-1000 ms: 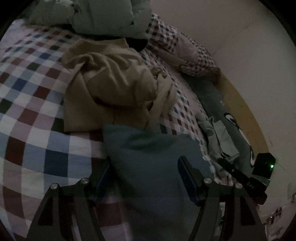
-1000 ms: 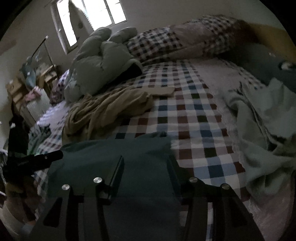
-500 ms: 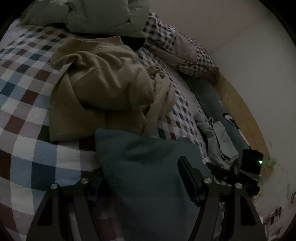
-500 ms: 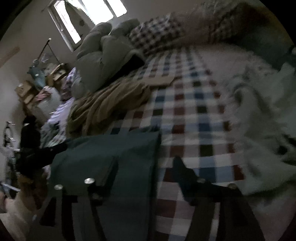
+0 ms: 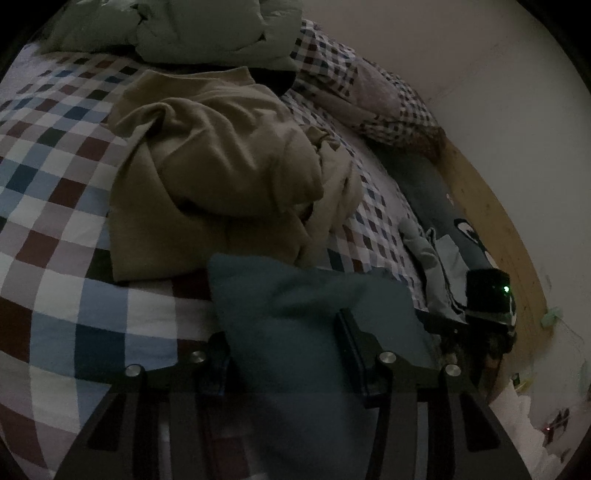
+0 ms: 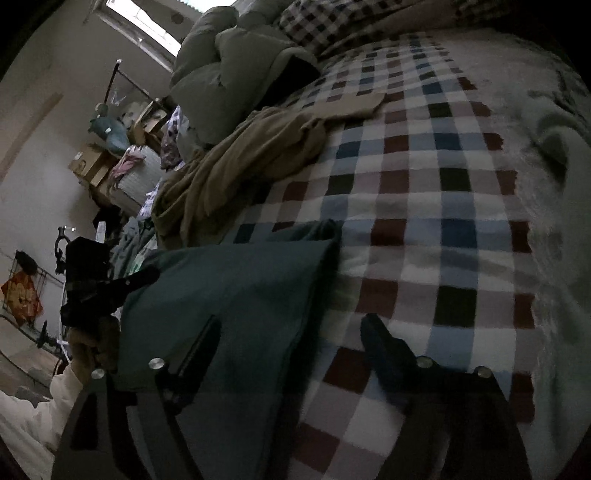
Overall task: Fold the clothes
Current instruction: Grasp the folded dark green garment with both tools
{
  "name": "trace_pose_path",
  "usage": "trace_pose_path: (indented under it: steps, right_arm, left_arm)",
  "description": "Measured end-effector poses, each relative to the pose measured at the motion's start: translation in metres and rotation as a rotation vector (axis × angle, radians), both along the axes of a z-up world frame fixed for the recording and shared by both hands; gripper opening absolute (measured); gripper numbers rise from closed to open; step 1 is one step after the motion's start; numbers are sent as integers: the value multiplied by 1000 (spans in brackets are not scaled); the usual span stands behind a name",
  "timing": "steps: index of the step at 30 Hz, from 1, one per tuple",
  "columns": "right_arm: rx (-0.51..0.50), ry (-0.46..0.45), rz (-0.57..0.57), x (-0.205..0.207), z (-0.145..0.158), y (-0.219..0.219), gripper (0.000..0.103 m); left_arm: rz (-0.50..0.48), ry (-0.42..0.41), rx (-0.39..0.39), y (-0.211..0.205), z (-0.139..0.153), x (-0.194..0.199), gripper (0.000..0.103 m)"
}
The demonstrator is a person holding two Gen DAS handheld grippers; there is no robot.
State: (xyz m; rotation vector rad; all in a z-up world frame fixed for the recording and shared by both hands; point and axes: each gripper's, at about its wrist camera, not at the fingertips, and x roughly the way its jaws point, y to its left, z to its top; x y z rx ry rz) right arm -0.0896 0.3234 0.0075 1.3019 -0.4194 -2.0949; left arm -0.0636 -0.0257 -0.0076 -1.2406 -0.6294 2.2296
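A folded teal garment [image 5: 303,306] lies at the near edge of the checked bed sheet [image 5: 55,221]. My left gripper [image 5: 284,347] is closing on it; the cloth fills the gap and both pads touch it. In the right wrist view the teal garment [image 6: 236,288] sits lower left. My right gripper [image 6: 291,347] is opening: one finger rests over the cloth, the other over bare checked sheet [image 6: 424,221], and the garment's right edge lies loose between them. A crumpled tan garment [image 5: 214,173] lies just beyond. The right gripper [image 5: 484,306] shows as a black block with a green light.
A green duvet [image 5: 184,29] and a checked pillow [image 5: 369,92] lie at the head of the bed. Pale grey-green clothes [image 5: 436,266] are piled by the wooden bed frame [image 5: 491,206]. A hand [image 6: 88,350] in a white sleeve holds the left gripper [image 6: 96,284]. Boxes [image 6: 92,162] stand by the wall.
The right jaws have spread and let go of the teal garment while that gripper dipped and swung right. The left jaws have narrowed onto the cloth; the left hand has stayed put.
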Motion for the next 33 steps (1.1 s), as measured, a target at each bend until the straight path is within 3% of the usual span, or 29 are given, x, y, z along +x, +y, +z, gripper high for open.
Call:
trace_pose_path:
  steps: [4,9,25,29,32,33]
  right_arm:
    - [-20,-14,52,-18,-10,-18,94]
    - [-81,-38,134,-37,-16,-36,94]
    - [-152,-34,257,-46,-23,-65,94]
    - [-142,-32,257,-46,-24,-65,84]
    - [-127,-12,228,-43,-23,-63,70]
    - [-119,-4,218,-42,-22,-63,59]
  left_arm:
    - [-2,0,8,-1,0,0,51]
    - [-8,1,14,-2,-1,0,51]
    - [-81,-21,83,-1,-1,2,51]
    - [-81,-23,87,-2,-1,2,51]
    - [-78,-26,85,-3,-1,2,45]
    - [-75,-27,82,-3,-1,3,41]
